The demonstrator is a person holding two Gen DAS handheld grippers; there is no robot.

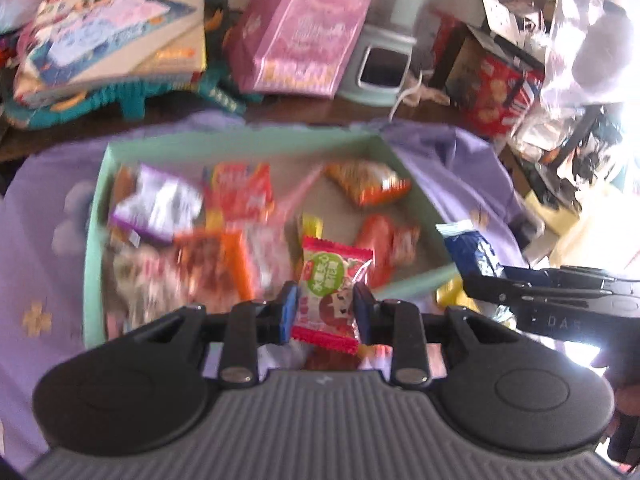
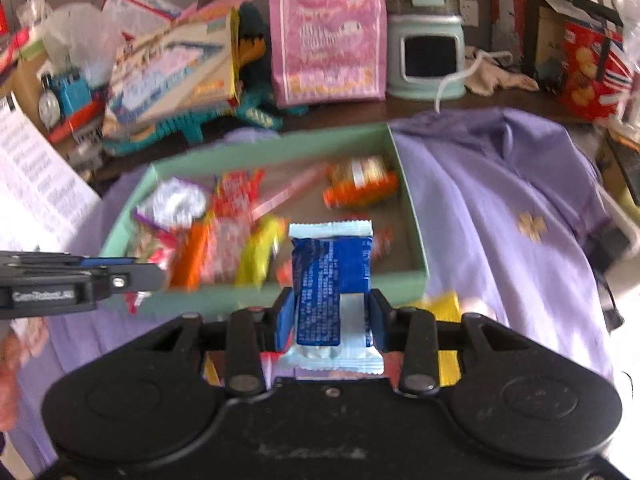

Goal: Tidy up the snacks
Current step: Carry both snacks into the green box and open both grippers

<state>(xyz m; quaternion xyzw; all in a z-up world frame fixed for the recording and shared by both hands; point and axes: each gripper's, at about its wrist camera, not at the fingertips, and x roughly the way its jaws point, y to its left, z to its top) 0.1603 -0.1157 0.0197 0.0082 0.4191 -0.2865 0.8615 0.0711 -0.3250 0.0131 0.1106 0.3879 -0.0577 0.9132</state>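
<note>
A shallow green box [image 1: 248, 145] holds several snack packets on the purple cloth; it also shows in the right wrist view [image 2: 412, 216]. My left gripper [image 1: 324, 310] is shut on a red and green snack packet [image 1: 332, 280], held over the box's near edge. My right gripper [image 2: 332, 314] is shut on a blue snack packet [image 2: 330, 276], held just in front of the box's near right side. The blue packet [image 1: 474, 250] and the right gripper show at the right of the left wrist view. The left gripper shows at the left edge of the right wrist view [image 2: 120, 276].
Behind the box stand a pink bag [image 2: 328, 36], a mint-green appliance [image 2: 428, 56], a stack of toy boxes [image 2: 176, 68] and a red biscuit box [image 2: 592, 72]. A yellow packet [image 2: 444, 306] lies on the purple cloth [image 2: 500, 200] near the box's right corner.
</note>
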